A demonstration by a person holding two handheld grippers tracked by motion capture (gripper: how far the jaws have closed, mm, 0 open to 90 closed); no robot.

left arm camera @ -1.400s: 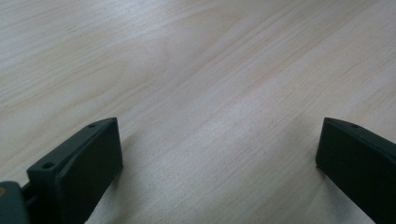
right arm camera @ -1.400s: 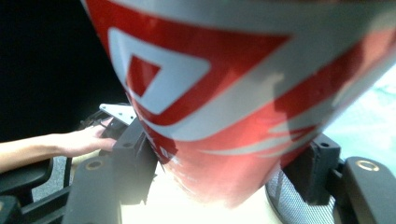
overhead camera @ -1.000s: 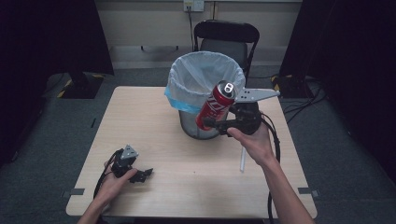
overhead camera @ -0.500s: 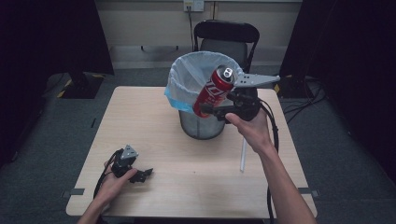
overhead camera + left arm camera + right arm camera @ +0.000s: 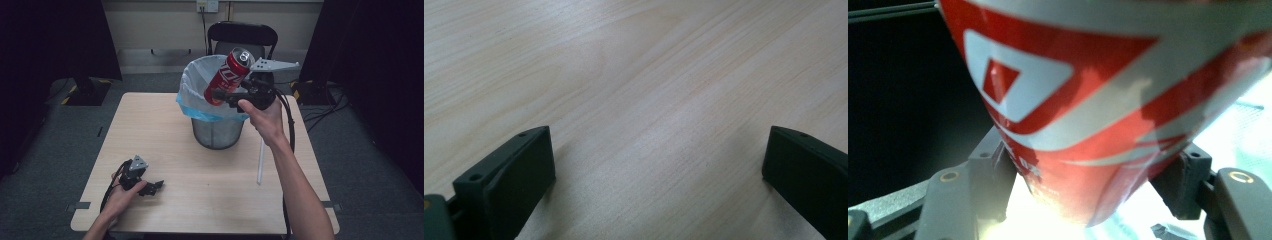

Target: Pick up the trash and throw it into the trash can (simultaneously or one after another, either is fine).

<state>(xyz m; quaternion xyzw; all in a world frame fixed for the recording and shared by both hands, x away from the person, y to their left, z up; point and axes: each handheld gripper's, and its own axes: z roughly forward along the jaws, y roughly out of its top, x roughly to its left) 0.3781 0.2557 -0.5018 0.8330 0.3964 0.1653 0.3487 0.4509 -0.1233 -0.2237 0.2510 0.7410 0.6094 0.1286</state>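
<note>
The step in hand looks like the carry: the right tool has its jaws clamped on the lower half of a red can, holding it tilted above the open mouth of the bin, toward the rim's 3 o'clock side. The next move probably calls for bringing the can squarely over the opening and then parting the jaws so that it drops inside the bag.

The can is red with white lettering, its silver top pointing toward 1 o'clock; in the right gripper view its body sits between the two pads.

The left tool rests on the surface at 7 o'clock, jaws wide apart and empty. A white straw lies at the bin's 4 o'clock.
</note>
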